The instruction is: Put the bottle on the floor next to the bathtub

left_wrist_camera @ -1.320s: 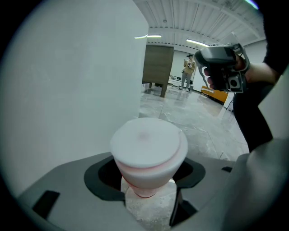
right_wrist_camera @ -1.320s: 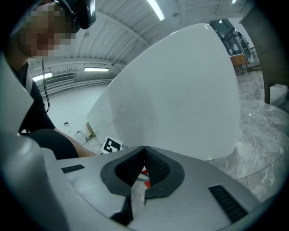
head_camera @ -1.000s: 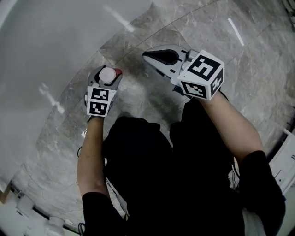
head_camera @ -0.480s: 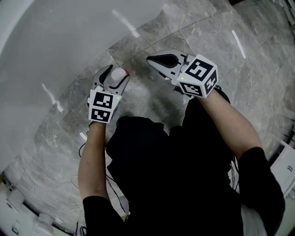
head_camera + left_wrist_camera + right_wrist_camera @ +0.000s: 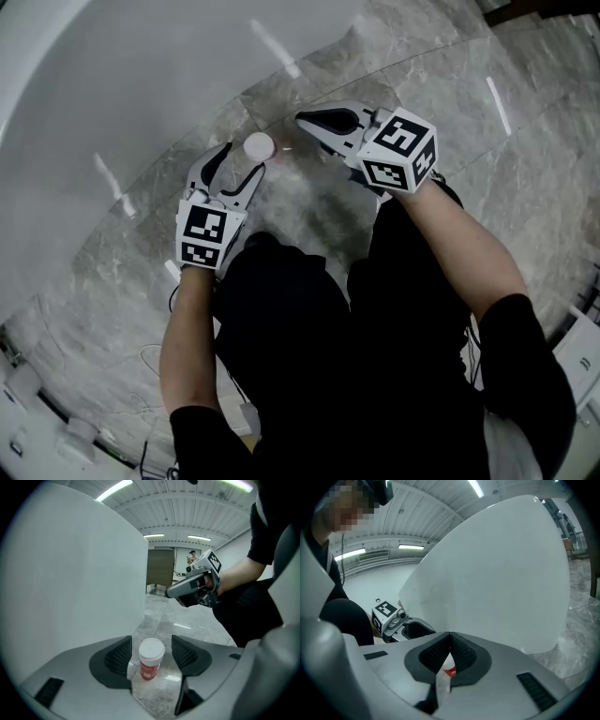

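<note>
A small bottle point(image 5: 259, 145) with a white cap and red label stands upright on the grey marble floor point(image 5: 422, 66), close beside the white bathtub point(image 5: 112, 84). My left gripper point(image 5: 242, 161) sits just behind it, its jaws wide and closing. In the left gripper view the bottle point(image 5: 151, 658) shows between the pads with a gap on each side, untouched. My right gripper point(image 5: 305, 117) hovers to the right of the bottle, shut and empty. In the right gripper view the bottle's label point(image 5: 450, 671) peeks out below the meeting pads, with the bathtub wall point(image 5: 497, 573) behind.
My legs in dark clothing point(image 5: 309, 309) fill the near floor behind both grippers. White equipment and cables point(image 5: 37, 412) lie at the lower left, and a white unit point(image 5: 581, 347) stands at the right edge. A dark doorway point(image 5: 160, 569) shows beyond the tub.
The left gripper has drawn back toward me off the bottle, which now stands alone on the floor beyond its fingertips. The right gripper has barely moved.
</note>
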The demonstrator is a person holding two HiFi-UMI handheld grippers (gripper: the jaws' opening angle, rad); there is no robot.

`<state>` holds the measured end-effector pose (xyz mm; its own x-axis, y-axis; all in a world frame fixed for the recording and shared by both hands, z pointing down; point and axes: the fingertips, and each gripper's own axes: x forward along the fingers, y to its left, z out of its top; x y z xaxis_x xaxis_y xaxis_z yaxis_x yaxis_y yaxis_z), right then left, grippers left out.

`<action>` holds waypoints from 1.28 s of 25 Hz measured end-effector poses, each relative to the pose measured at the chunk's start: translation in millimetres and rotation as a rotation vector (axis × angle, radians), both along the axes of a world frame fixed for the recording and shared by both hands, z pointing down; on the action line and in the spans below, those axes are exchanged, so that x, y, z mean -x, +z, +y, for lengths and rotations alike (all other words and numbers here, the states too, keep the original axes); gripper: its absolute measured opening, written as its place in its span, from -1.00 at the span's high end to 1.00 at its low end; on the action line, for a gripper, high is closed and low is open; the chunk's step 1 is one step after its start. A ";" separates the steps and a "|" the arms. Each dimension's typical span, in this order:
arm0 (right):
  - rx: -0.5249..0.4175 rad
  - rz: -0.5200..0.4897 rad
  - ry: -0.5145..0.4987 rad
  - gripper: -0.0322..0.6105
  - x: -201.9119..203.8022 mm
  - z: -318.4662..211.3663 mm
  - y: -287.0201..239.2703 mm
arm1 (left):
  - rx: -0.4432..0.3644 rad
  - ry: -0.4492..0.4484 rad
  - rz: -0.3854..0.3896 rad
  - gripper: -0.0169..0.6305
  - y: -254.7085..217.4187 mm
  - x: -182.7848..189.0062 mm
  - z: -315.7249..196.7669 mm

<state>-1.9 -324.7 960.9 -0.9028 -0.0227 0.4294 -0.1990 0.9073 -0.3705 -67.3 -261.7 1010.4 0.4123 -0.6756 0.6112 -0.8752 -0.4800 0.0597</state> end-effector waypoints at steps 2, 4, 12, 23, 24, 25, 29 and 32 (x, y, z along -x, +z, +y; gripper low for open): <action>-0.003 -0.009 -0.009 0.81 6.5 1.6 -1.2 | -0.005 -0.019 0.038 0.19 -8.6 0.9 2.8; -0.005 -0.023 -0.008 0.81 12.0 0.7 -6.3 | -0.017 -0.052 0.099 0.45 -20.8 4.6 4.2; -0.182 -0.056 -0.033 0.81 27.7 -6.4 -67.9 | -0.069 -0.116 0.172 0.84 -67.0 20.8 5.0; -0.008 0.032 -0.112 0.81 9.3 46.8 -188.7 | -0.056 -0.189 0.150 0.87 -231.0 22.9 30.5; 0.019 0.036 -0.133 0.81 10.0 60.2 -206.6 | -0.053 -0.202 0.151 0.87 -253.3 24.1 36.5; 0.040 0.041 -0.160 0.81 11.0 74.2 -225.6 | -0.051 -0.221 0.148 0.87 -275.4 27.4 41.9; 0.087 0.047 -0.242 0.81 10.6 116.8 -311.2 | -0.054 -0.325 0.167 0.87 -369.2 42.0 59.4; 0.103 0.014 -0.244 0.81 5.2 131.0 -379.5 | -0.076 -0.377 0.203 0.87 -443.0 35.5 72.7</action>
<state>-7.1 -193.8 581.4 -0.8699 0.2396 0.4311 0.0155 0.8869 -0.4618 -102.9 -189.0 567.4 0.2345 -0.8419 0.4860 -0.9644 -0.1386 0.2252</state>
